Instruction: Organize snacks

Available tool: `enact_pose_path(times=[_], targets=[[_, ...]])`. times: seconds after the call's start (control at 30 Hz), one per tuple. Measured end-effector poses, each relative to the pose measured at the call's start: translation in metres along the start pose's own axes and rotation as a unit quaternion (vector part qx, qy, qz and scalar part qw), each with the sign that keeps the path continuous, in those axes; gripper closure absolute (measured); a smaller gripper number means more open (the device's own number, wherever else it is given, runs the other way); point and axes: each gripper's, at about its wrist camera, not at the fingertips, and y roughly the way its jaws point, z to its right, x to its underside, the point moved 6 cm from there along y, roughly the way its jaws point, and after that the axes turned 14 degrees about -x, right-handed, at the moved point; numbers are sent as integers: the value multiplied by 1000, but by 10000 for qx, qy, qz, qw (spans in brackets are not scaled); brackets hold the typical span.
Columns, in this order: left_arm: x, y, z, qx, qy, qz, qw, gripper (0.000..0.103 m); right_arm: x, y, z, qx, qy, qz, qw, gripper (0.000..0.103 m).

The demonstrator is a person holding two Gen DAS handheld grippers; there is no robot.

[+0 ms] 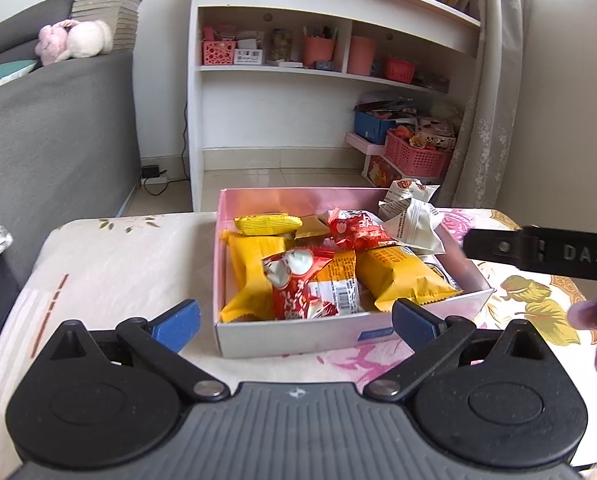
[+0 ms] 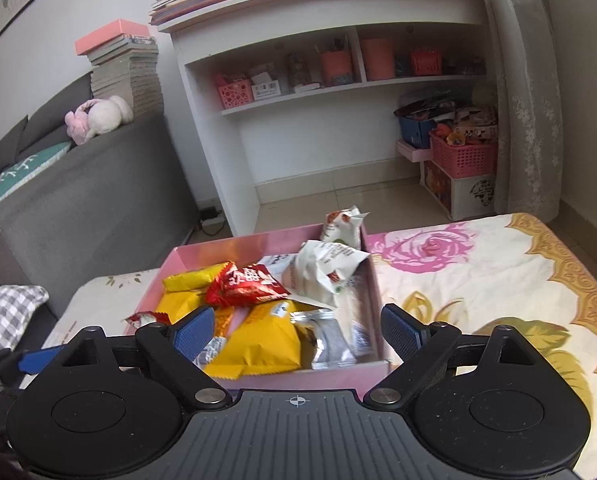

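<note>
A pink open box sits on a floral-covered table and holds several snack packets: yellow ones, red ones and white ones at its far right corner. My left gripper is open and empty, just in front of the box's near wall. In the right wrist view the same box shows with yellow, red, white and silver packets. My right gripper is open and empty over the box's near edge.
The right gripper's black body shows at the right of the left wrist view. A grey sofa stands to the left. A white shelf unit and pink baskets stand behind the table.
</note>
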Motion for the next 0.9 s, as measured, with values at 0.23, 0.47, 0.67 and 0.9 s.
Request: enact_pose_path(times=[0.23, 0.47, 0.67, 0.9], targets=[[7, -23, -10, -344, 48, -142, 9993, 0, 7, -34, -1, 148, -135, -147, 9997, 10], [13, -51, -18, -712, 38, -341, 9969, 0, 16, -67, -20, 252, -430, -417, 9979, 10], [16, -77, -18, -1070, 109, -473, 9931, 0, 30, -85, -39, 389, -450, -852, 9946, 7], [8, -112, -18, -1267, -49, -508, 9906, 0, 20, -113, -63, 659, -707, -685, 9930, 7]])
